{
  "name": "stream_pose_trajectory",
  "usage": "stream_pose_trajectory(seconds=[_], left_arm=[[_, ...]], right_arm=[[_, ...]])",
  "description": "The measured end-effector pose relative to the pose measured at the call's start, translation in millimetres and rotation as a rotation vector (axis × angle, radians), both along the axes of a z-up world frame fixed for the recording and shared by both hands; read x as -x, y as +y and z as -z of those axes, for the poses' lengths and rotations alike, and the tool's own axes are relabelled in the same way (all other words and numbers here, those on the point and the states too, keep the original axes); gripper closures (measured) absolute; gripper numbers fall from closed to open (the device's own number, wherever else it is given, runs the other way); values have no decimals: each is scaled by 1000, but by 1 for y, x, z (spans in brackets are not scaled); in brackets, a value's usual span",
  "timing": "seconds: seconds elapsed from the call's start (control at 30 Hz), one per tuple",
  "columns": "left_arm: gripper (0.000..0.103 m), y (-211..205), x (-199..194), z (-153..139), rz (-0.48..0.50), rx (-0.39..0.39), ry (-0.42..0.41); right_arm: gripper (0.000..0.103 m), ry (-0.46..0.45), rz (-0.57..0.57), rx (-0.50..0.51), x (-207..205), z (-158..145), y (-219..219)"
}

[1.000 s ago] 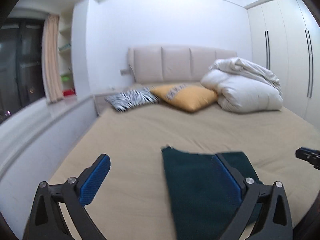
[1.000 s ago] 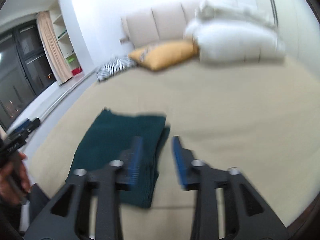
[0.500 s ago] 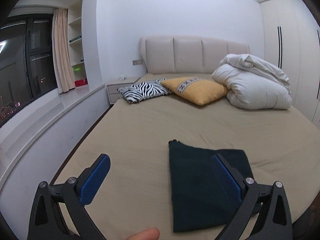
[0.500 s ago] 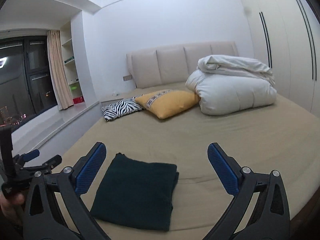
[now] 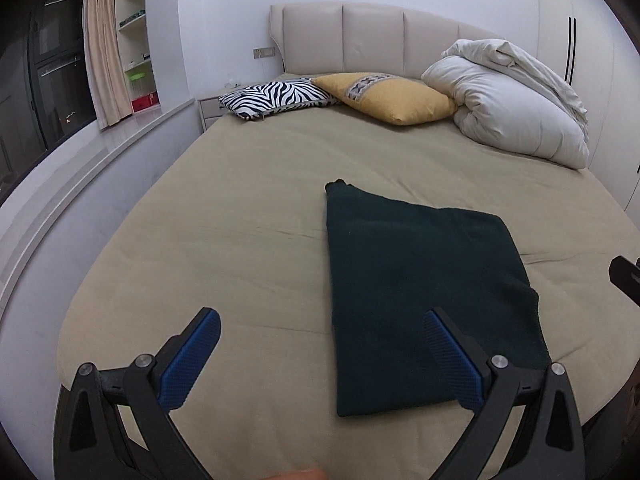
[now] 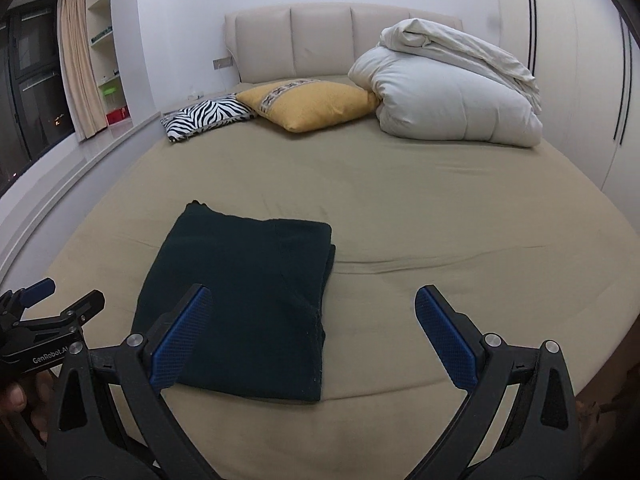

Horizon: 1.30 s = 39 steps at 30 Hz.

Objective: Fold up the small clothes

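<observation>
A dark green garment (image 5: 420, 292) lies folded into a flat rectangle on the beige bed (image 5: 248, 208), near its front edge. It also shows in the right wrist view (image 6: 248, 300). My left gripper (image 5: 320, 364) is open and empty, held above the bed's front edge, left of the garment. My right gripper (image 6: 312, 340) is open and empty, held above the garment's near right corner. The left gripper also shows at the left edge of the right wrist view (image 6: 44, 320).
A zebra pillow (image 5: 276, 98), a yellow pillow (image 5: 388, 98) and a rolled white duvet (image 5: 512, 104) lie by the padded headboard (image 5: 360, 40). A window ledge (image 5: 80, 168) runs along the left. White wardrobes (image 6: 580, 80) stand on the right.
The right gripper has opened wide and drawn back from the garment. Both grippers now look down on the bed from a slightly higher, steadier position. The garment has not moved.
</observation>
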<state>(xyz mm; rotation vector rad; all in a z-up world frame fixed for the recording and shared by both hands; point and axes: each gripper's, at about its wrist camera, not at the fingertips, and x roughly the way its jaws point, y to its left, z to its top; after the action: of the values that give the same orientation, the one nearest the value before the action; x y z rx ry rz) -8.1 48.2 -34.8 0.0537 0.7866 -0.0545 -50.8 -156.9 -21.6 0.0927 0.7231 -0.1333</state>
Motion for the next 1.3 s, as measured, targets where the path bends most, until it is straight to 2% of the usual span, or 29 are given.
stream_pose_trajectory(seconds=[0.33, 0.47, 0.87, 1.3], left_arm=[[0, 1, -1, 19, 1, -2, 45], [0, 1, -2, 25, 0, -2, 55], [0, 4, -3, 40, 4, 8, 89], [0, 6, -4, 40, -3, 21, 100]], right_arm=[[0, 140, -3, 16, -19, 75, 11], [0, 180, 3, 7, -21, 92, 12], [0, 201, 3, 9, -21, 99, 14], [0, 201, 5, 8, -20, 94, 19]])
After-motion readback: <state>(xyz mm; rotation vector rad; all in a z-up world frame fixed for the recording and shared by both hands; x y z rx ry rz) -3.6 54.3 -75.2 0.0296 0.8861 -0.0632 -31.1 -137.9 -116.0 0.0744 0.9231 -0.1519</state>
